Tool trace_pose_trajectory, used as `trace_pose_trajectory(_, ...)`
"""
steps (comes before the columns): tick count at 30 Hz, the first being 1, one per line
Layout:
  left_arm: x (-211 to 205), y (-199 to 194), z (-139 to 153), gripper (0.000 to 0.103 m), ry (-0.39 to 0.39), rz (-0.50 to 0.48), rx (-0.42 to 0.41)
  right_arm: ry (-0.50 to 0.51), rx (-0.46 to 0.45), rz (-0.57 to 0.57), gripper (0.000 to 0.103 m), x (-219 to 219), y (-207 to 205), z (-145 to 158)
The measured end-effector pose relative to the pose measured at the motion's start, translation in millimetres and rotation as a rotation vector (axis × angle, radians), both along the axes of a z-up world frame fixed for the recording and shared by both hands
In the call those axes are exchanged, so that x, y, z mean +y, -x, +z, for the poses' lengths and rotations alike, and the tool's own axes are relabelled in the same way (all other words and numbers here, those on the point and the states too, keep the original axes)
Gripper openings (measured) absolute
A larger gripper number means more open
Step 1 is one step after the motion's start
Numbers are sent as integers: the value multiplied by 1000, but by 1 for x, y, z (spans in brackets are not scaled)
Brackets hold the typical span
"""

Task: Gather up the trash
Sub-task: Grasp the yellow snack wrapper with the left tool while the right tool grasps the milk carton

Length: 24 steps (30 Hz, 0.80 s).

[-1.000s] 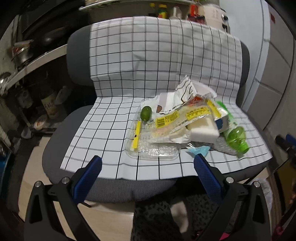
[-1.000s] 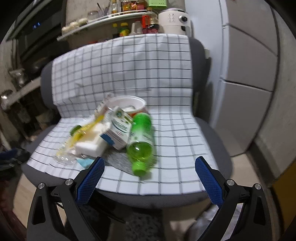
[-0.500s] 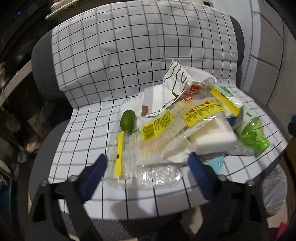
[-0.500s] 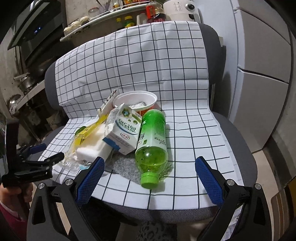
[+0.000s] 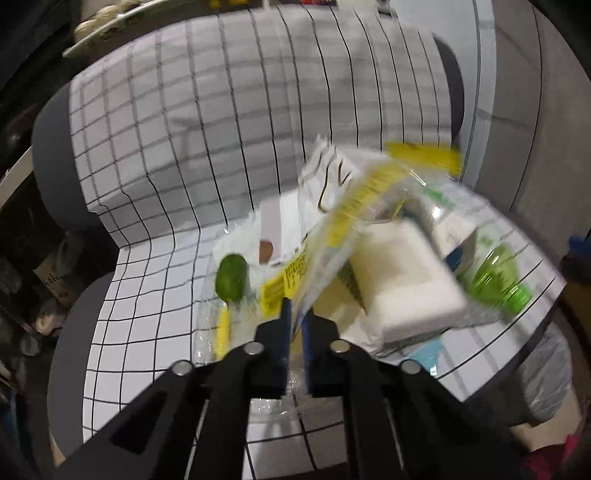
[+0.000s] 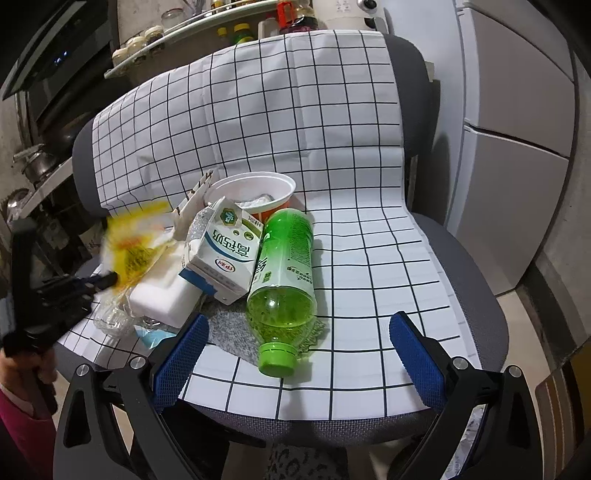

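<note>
Trash is piled on a chair under a checked cloth [image 6: 369, 258]. My left gripper [image 5: 295, 310] is closing tight on the near edge of a clear wrapper with yellow labels [image 5: 354, 206], its pads pressed on it; the wrapper stands lifted and blurred. The right wrist view shows that left gripper [image 6: 107, 278] and the wrapper [image 6: 133, 247] at the left. My right gripper [image 6: 299, 319] is open just in front of a lying green bottle [image 6: 284, 280], holding nothing. A milk carton [image 6: 221, 254], white foam block [image 5: 402, 280], white bowl [image 6: 255, 188] and lime [image 5: 231, 277] lie around.
A grey mat [image 6: 229, 332] lies under the bottle and a blue scrap [image 5: 424, 354] sits at the seat's front. A grey cabinet [image 6: 517, 147] stands to the right, a shelf of jars [image 6: 207, 22] behind the chair, and a bag [image 5: 546, 376] beside the seat.
The left gripper moved in toward the pile and went from wide open to shut on the wrapper, which now rises off the heap. The right gripper came slightly closer to the bottle, still open.
</note>
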State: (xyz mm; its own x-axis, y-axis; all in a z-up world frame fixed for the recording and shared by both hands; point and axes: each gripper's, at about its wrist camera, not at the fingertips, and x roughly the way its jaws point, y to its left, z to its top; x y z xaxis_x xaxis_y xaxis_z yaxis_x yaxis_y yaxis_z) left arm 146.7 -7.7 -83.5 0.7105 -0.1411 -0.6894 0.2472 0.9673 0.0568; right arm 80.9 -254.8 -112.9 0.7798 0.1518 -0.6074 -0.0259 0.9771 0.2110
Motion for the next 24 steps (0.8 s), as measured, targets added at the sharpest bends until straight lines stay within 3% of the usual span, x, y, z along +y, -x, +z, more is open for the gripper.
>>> trace_pose_trajectory(3, 17, 13, 21, 0, 109, 35, -28, -15, -7, -10, 97, -2, 4, 1)
trace_pose_trajectory(6, 39, 35, 42, 0, 276, 68, -43, -35, -21, -17, 97, -2, 9, 0)
trace_pose_trajectory(8, 44, 47, 50, 0, 326, 71, -50, -30, -31, 3, 96, 1, 11, 0)
trace_pose_trajectory(13, 40, 64, 42, 0, 368, 57, 14, 51, -79, 84, 89, 26, 9, 4)
trace_pose_trajectory(14, 39, 65, 39, 0, 368, 61, 15, 69, -80, 112, 83, 34, 6, 5)
trace_pose_trajectory(15, 39, 64, 36, 0, 370, 66, 17, 85, -83, 134, 61, 44, 1, 6)
trace_pose_trajectory(16, 40, 62, 33, 0, 376, 73, 24, 91, -86, 146, 57, 49, -1, 7)
trace_pose_trajectory(24, 51, 49, 23, 0, 399, 111, 28, 163, -105, 238, 56, 106, -48, 12)
